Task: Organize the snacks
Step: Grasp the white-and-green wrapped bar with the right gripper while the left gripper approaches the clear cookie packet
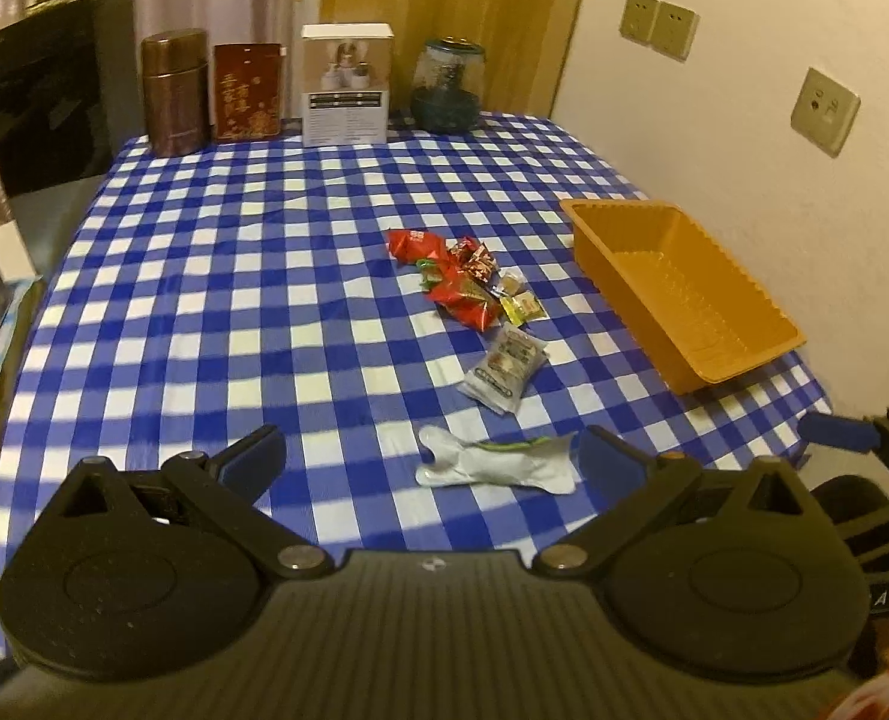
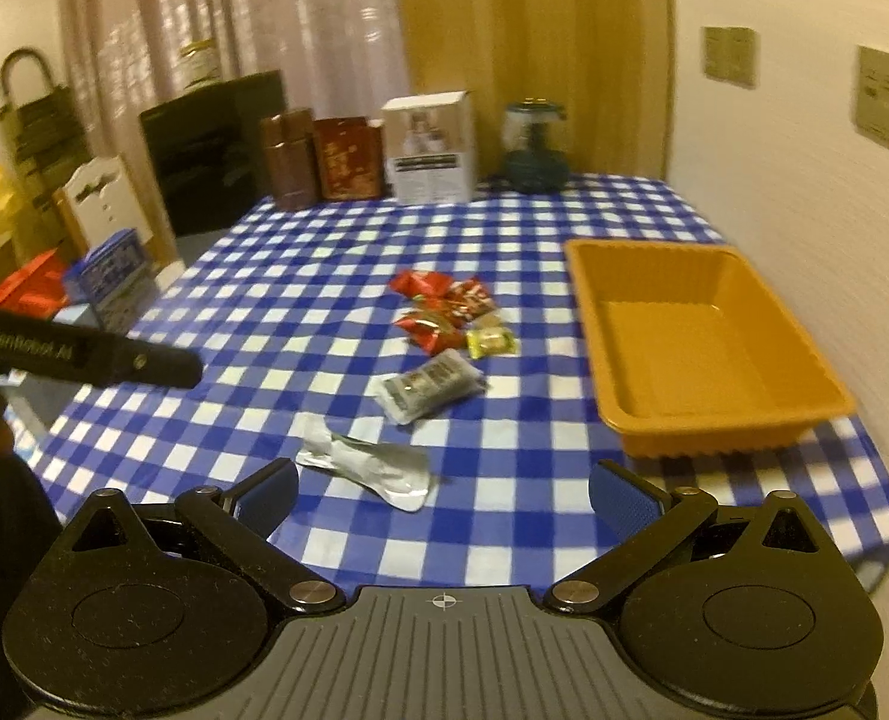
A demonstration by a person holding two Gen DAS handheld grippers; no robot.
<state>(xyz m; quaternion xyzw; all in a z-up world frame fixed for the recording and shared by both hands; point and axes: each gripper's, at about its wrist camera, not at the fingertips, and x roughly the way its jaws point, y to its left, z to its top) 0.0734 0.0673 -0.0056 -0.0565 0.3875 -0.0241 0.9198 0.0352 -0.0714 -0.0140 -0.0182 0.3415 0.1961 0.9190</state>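
Several snack packets lie mid-table on the blue checked cloth: red wrappers [image 1: 459,294] [image 2: 429,324], a small yellow packet [image 1: 522,307] [image 2: 491,342], a grey printed pouch [image 1: 504,369] [image 2: 426,387] and a crumpled white wrapper [image 1: 495,462] [image 2: 366,465] nearest me. An orange tray [image 1: 684,294] [image 2: 705,354] sits empty at the right. My left gripper [image 1: 429,459] is open, just short of the white wrapper. My right gripper [image 2: 441,495] is open too, with the white wrapper ahead and left of centre. Neither holds anything.
Along the table's far edge stand a brown tin [image 1: 174,93], a red box [image 1: 246,90], a white box [image 1: 345,84] and a glass jar [image 1: 449,84]. The wall with sockets [image 1: 822,111] runs close on the right. Furniture and bags [image 2: 30,294] crowd the left.
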